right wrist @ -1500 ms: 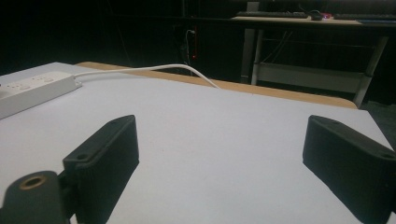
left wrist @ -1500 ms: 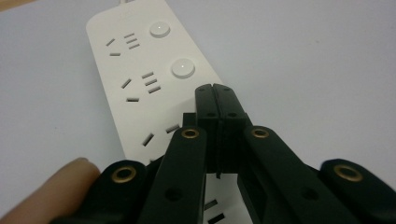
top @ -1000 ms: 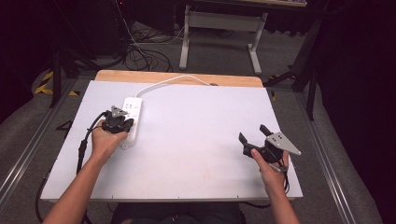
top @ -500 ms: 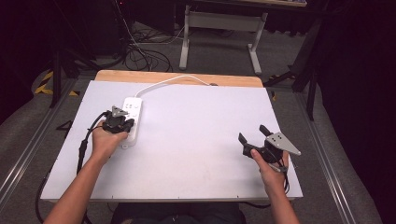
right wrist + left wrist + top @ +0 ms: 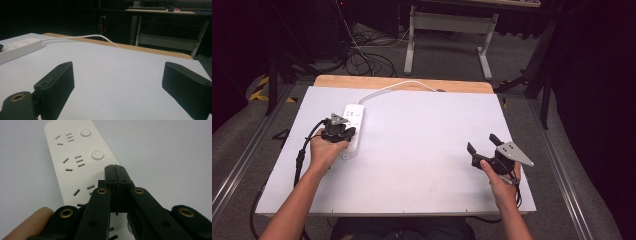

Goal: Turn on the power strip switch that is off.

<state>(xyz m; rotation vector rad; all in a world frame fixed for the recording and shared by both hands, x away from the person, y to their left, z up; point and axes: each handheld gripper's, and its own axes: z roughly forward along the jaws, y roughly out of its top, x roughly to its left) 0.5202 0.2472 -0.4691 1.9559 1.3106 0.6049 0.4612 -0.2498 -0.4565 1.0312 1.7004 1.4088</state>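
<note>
Your left gripper (image 5: 115,167): jaws pressed together, holding nothing, tips over the power strip (image 5: 75,165).
Your right gripper (image 5: 482,142): jaws spread wide, empty, above the table (image 5: 422,150).
Power strip: flat on the table's left part, its white cable (image 5: 397,86) running to the far edge.

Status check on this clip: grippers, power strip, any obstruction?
Left gripper shut, over power strip. Right gripper open, holding nothing. Nothing obstructing on the table.
</note>
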